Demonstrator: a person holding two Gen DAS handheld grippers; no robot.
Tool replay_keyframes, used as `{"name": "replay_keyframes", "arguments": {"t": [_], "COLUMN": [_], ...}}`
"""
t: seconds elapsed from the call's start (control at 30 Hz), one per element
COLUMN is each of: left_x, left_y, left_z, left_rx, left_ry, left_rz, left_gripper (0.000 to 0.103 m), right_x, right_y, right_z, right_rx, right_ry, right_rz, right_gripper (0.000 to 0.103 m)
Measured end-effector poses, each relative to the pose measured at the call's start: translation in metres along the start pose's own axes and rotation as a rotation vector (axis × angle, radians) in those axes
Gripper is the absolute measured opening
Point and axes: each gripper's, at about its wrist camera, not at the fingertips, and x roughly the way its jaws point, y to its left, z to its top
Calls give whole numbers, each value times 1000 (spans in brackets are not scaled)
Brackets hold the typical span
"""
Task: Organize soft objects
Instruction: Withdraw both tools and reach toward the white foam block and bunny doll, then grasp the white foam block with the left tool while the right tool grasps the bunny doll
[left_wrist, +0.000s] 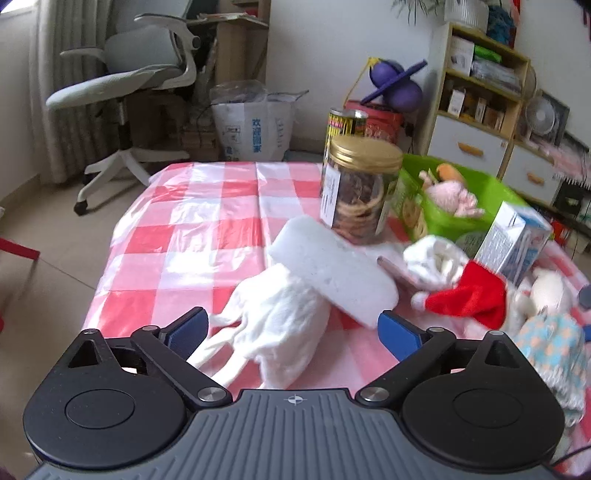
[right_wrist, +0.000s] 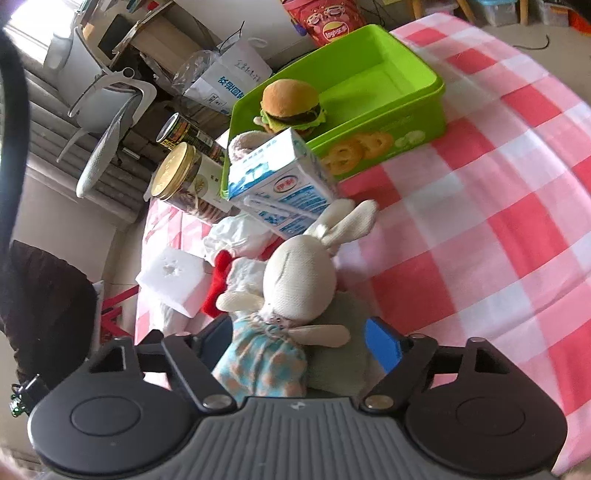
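Both wrist views look across a table (left_wrist: 207, 206) covered in a red-and-white checked cloth. The left gripper (left_wrist: 293, 334) stands released, its blue pads wide apart on either side of a crumpled white cloth glove (left_wrist: 280, 328) that lies on the table at the near edge; neither pad presses on it. A white foam block (left_wrist: 332, 266) rests partly on the far end of the glove.

In the right wrist view, the right gripper (right_wrist: 299, 347) straddles a plush rabbit (right_wrist: 299, 280) in a blue dotted dress. Its pads flank the dress and the grey-green cloth beside it, but a firm pinch cannot be confirmed, so the claw reads as not yet clenched. The rabbit lies near the gripper, its ears touching a blue-and-white milk carton (right_wrist: 284, 184).

The green bin (right_wrist: 369, 92) sits at the far side and already holds a plush hamburger (right_wrist: 291, 107); it is the likely destination. A red Santa hat (left_wrist: 469, 295) and a gold-lidded jar (left_wrist: 358, 192) crowd the space between.

To do the step well, each claw should close on the bulk of its soft item rather than a loose edge. The left should draw the glove out low from under the foam block. The right should lift the rabbit clear of the carton before travelling to the bin.
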Motion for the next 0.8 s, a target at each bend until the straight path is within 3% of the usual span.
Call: {"name": "replay_keyframes", "arguments": {"t": [0.17,0.4,0.6,0.67,0.8], "left_x": [1,21,38,43,47], "left_y": [-6,-14,-13,-11,-8], "left_z": [7,13,13,12,9], "left_rx": [-46,-225,-399,-462,-540], "left_ry": [-43,23,84,98,123], "left_rz": [-72,-139,-110,-106,-90], "left_gripper": [86,72,58,48,40], "right_x": [11,25,26,25,22], "right_y": [3,-1,-13,-15,-19], "right_z": [0,3,8,8,9], "right_rx": [37,82,143,155,157], "right_ry": [5,0,-17,-20,-24], "right_rz": [27,-1,29,47,63], "right_gripper": [45,35,22,19,16]}}
